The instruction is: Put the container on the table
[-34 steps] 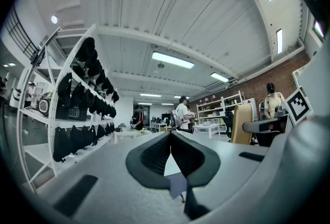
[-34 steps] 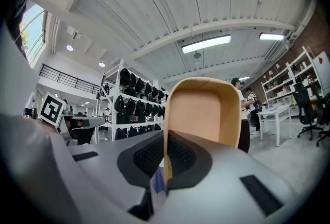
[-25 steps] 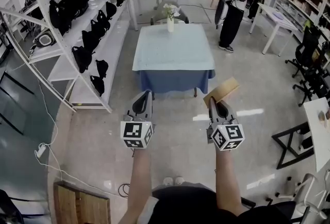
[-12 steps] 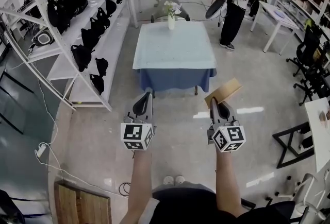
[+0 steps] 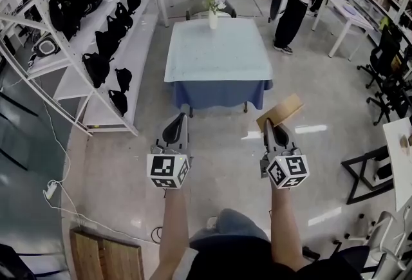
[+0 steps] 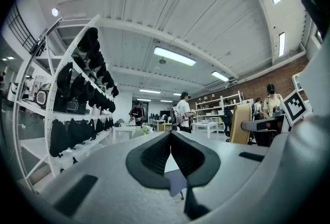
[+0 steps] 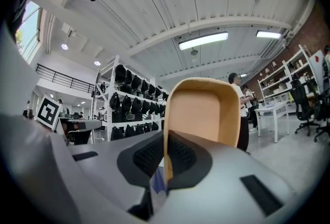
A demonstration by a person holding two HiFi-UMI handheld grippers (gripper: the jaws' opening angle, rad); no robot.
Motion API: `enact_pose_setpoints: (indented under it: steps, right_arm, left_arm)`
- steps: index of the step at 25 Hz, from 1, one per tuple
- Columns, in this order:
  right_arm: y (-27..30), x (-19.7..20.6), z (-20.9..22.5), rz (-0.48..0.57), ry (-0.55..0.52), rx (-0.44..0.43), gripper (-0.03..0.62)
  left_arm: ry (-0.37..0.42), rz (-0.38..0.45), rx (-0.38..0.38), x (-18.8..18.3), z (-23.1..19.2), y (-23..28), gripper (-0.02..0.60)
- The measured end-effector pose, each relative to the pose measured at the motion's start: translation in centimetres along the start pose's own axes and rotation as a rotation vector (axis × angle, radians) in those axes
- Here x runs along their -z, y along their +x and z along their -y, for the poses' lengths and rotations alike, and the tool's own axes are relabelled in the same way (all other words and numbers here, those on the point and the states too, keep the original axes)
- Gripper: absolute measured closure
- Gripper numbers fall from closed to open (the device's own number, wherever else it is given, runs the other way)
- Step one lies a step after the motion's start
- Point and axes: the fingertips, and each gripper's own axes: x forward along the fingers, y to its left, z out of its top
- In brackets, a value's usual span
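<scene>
Tan container [image 5: 281, 111] clamped, right gripper [image 5: 270, 125] outstretched

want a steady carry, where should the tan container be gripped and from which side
Its thin side wall, approached over the rim, one jaw inside and one outside: the open shape leaves that wall thin enough to pinch. The right tongs hold the container this way.
</scene>
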Motion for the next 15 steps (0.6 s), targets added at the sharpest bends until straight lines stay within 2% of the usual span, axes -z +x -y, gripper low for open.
enact_pose_setpoints:
  steps: [8,15]
  right_arm:
    - [3.5,0.4,0.4,-0.004,-0.009,0.0,0.589]
    - [12.3,1.1,2.2,0.009,-0.074,-0.071,0.588]
  left_arm:
    - [0.002,0.004,0.004,0.2,-2.4,2.4,0.574]
    - [0.013,0.006,-0.029,1.5,-6.8,9.2,0.574]
